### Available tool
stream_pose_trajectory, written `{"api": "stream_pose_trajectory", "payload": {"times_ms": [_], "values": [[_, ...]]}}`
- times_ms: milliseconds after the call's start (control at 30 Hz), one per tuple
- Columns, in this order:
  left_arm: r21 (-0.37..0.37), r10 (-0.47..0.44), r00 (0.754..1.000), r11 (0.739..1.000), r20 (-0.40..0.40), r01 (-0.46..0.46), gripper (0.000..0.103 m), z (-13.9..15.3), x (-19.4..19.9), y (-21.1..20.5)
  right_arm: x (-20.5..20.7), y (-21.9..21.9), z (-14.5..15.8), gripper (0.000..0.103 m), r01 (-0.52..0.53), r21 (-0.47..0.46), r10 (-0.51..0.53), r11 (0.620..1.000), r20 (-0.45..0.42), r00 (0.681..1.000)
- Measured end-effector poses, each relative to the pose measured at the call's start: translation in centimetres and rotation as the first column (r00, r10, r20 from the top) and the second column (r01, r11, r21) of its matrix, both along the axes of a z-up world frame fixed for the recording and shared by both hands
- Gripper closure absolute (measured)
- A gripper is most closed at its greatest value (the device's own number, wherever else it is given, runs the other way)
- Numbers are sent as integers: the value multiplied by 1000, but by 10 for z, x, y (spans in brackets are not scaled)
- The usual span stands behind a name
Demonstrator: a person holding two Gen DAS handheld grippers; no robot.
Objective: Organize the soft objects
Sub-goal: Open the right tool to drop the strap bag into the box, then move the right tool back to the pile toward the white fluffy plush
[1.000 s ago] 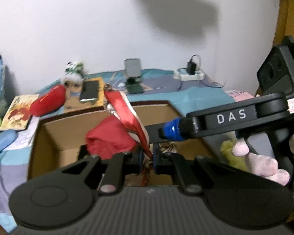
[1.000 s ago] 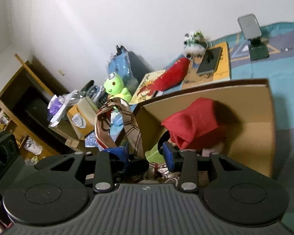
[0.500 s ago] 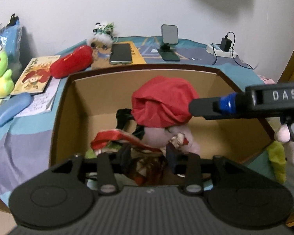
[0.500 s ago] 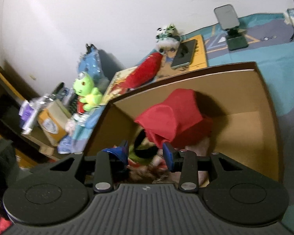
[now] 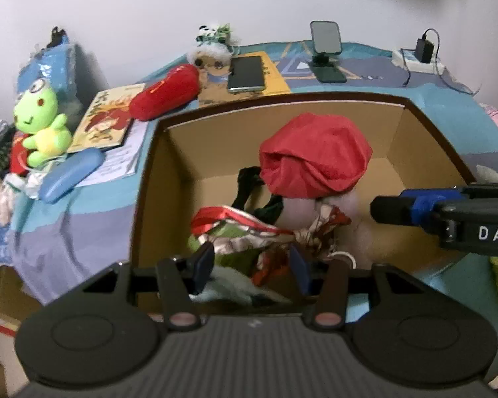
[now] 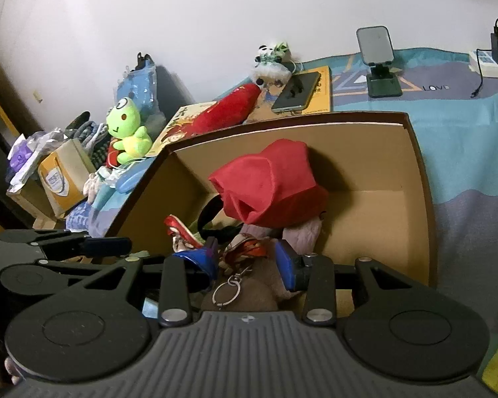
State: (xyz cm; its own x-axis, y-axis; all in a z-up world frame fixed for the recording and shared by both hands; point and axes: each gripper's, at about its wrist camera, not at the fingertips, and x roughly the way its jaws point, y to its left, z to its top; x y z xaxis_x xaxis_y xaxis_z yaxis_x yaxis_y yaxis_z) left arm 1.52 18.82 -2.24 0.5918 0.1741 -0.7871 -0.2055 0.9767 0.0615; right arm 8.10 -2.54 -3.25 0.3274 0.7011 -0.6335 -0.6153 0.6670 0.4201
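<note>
Cardboard box [image 5: 315,126]: brown, open-topped, fills the middle of both wrist views; it stands on the blue and purple bedspread [image 6: 464,152].
Red cloth [image 5: 315,156]: bunched into a rounded heap, lies inside the box toward its back wall; centre of the left wrist frame.
Patterned scarf [image 5: 249,229]: red, white and green, crumpled on the box floor in front of the red cloth, just above the left fingertips in the frame.
Pinkish plush [image 6: 302,235]: partly under the red cloth, inside the box.
Key ring [image 6: 227,292]: metal loop, low in the right wrist frame, between the right fingers.
Left gripper [image 5: 250,267]: over the near edge of the box, fingers spread wide, nothing clamped between them; the scarf lies beyond the tips.
Right gripper [image 6: 247,262]: also over the box's near side, blue-padded fingers apart, gripping nothing; soft items sit below and between them. Its finger enters the left wrist frame from the right edge [image 5: 415,205].
Green frog plush [image 5: 40,122]: left of frame, outside the box, on the bedspread.
Red cushion [image 5: 166,94]: upper left of the box, outside it, lying on a picture book [image 5: 106,122].
Phone [image 5: 247,73]: flat on a yellow book beyond the box's back wall.
Phone stand [image 6: 378,63]: upright, upper right of the right wrist frame.
</note>
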Motion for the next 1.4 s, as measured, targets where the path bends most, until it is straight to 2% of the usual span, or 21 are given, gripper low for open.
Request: {"api": "stream_pose_trajectory", "payload": {"times_ms": [233,500,700,867,1033,1200,1300,1400], "values": [[39,43,999,998,-27,-42,50,13,-19,-20,-11,-15,7,81,-41,27,41,999,4,999],[77,114,993,990,-4,-114,50,27,-44,-47,-23,-32,10,81,-105,43,105,994,4,995],[72,141,990,987,5,-141,48,29,-59,-70,-32,-48,6,81,-148,41,149,988,-8,989],[37,121,992,992,-28,-120,48,14,-63,-94,-33,-72,-6,81,-151,17,152,988,-27,988],[-16,45,996,999,-79,-47,48,-7,-55,-127,-28,-110,-20,81,-94,-26,92,995,-55,994],[-70,-96,989,994,-113,88,48,-24,-36,-170,-17,-166,-31,81,31,-62,-37,998,-87,996],[-85,-204,972,977,-114,195,48,-30,-20,-202,-11,-197,-34,80,114,-80,-121,990,-88,989],[-82,-317,944,947,-89,310,48,-30,-3,-238,-4,-228,-36,80,201,-96,-209,975,-89,974]]}}
